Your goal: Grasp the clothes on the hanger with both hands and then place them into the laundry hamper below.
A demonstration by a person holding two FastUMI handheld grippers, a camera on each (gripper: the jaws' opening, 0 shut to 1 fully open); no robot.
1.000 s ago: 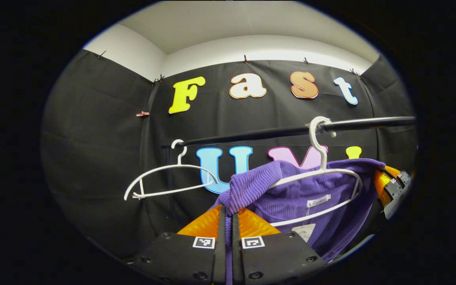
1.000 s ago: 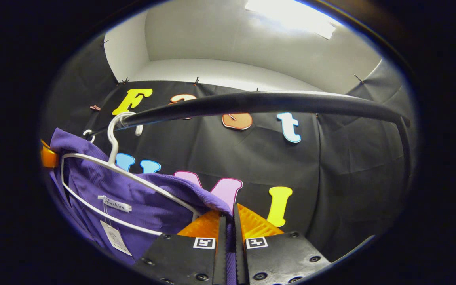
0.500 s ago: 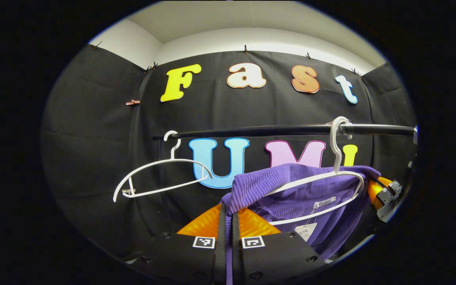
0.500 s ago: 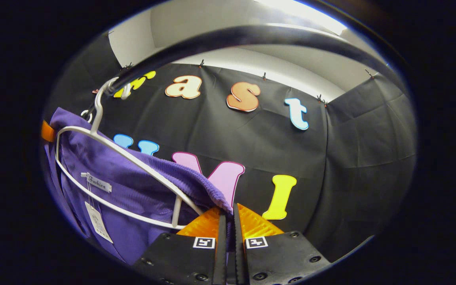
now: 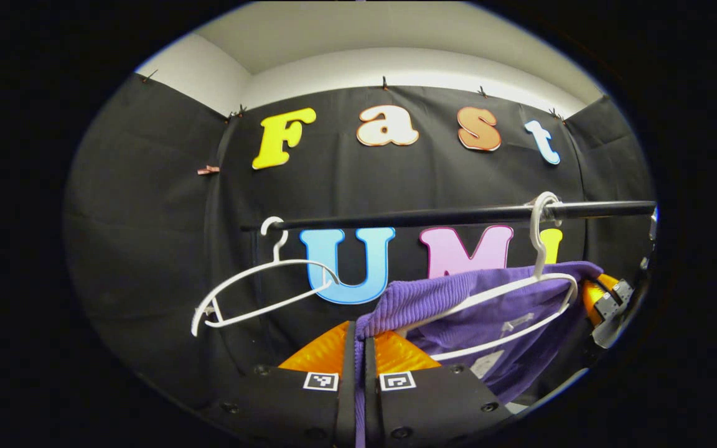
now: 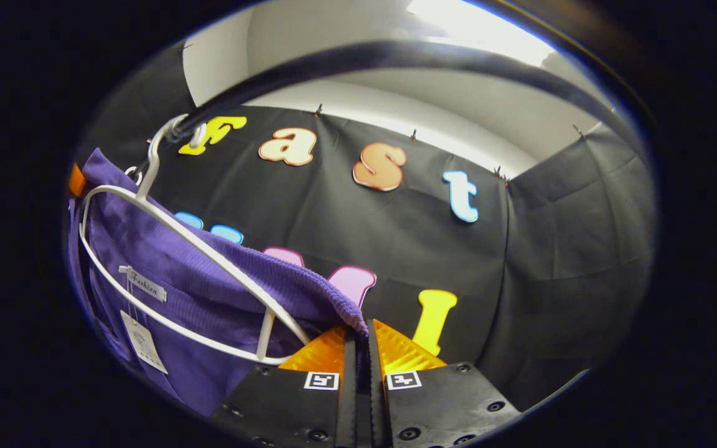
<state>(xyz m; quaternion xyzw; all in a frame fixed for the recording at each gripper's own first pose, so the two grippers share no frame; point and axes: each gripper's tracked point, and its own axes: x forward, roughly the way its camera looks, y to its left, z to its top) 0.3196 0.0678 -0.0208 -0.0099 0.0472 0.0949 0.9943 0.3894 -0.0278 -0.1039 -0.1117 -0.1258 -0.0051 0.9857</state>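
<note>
A purple ribbed garment [image 5: 489, 311] hangs on a white hanger [image 5: 539, 280] hooked over the black rail [image 5: 427, 216]. My left gripper [image 5: 358, 333] is shut on the garment's near shoulder edge, the cloth running down between its fingers. Farther right in the left gripper view, the right gripper [image 5: 607, 302] holds the other shoulder. In the right gripper view, the garment [image 6: 196, 298] spreads left over the same hanger [image 6: 165, 224], and my right gripper [image 6: 358, 333] is shut on its ribbed edge. The left gripper [image 6: 75, 180] peeks out behind the far shoulder.
An empty white hanger [image 5: 259, 286] hangs at the rail's left end in the left gripper view. The rail [image 6: 396, 56] arcs close overhead in the right gripper view. A white tag [image 6: 140, 342] dangles inside the garment's neck.
Both grippers kept their hold on the garment's shoulders. The rail rose and then dropped a little in the left gripper view; the right gripper view now sits below the rail.
</note>
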